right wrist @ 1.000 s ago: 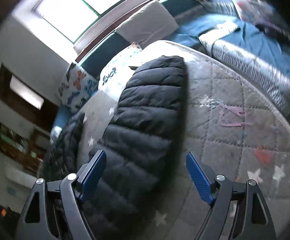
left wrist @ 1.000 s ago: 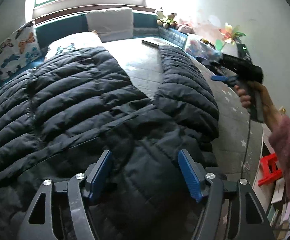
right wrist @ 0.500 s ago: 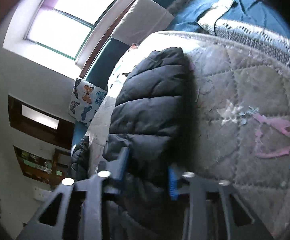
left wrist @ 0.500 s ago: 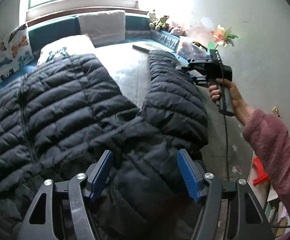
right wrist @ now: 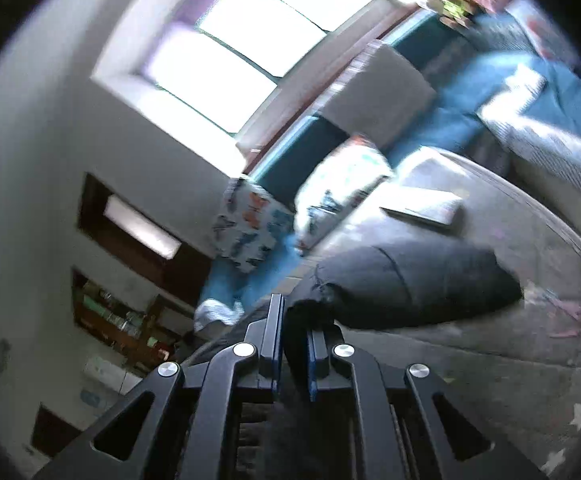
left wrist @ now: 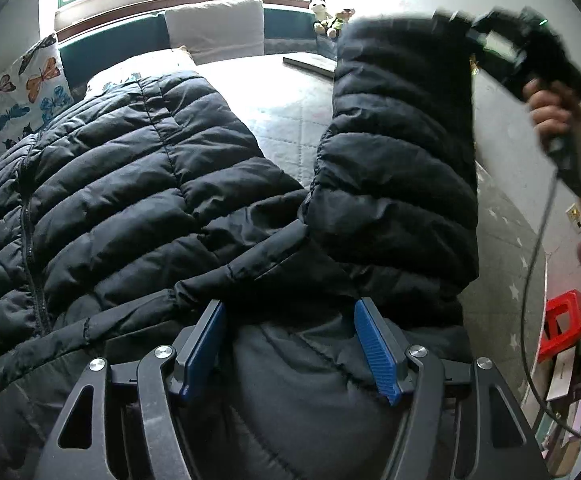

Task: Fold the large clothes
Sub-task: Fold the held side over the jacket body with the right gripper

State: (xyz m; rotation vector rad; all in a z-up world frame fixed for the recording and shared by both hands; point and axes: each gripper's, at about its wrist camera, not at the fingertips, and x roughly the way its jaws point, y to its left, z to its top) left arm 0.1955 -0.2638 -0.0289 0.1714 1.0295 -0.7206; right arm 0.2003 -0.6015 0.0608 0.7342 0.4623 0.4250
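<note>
A second ago the right claw (right wrist: 292, 354) stood wide over the sleeve (left wrist: 398, 152) where it lay flat on the bed (left wrist: 286, 120). Now its jaws are nipped tight on the sleeve's end, dark fabric bunched between the pads, and the sleeve has come up off the mattress: it hangs from that claw in a tall column, the cuff at the top by the person's hand (left wrist: 550, 108). From the right claw's own view, the puffy end of the sleeve bulges just ahead and to the right of the pinched jaws, with the bed dropping away beneath.

The left claw (left wrist: 290, 344) has hardly altered. Its jaws are wide, pointing steeply down, straddling a hump of the jacket (left wrist: 122, 200) near the shoulder, where the sleeve joins the body. Whether the blue pads (left wrist: 206, 340) press the fabric or only sit beside it I cannot tell. The jacket's body spreads ahead and to the left of it across the bed.

So the sleeve fold has begun, I'd say: with the sleeve lifted and the left claw at its root, the likely next thing is to carry the sleeve over onto the body.
</note>
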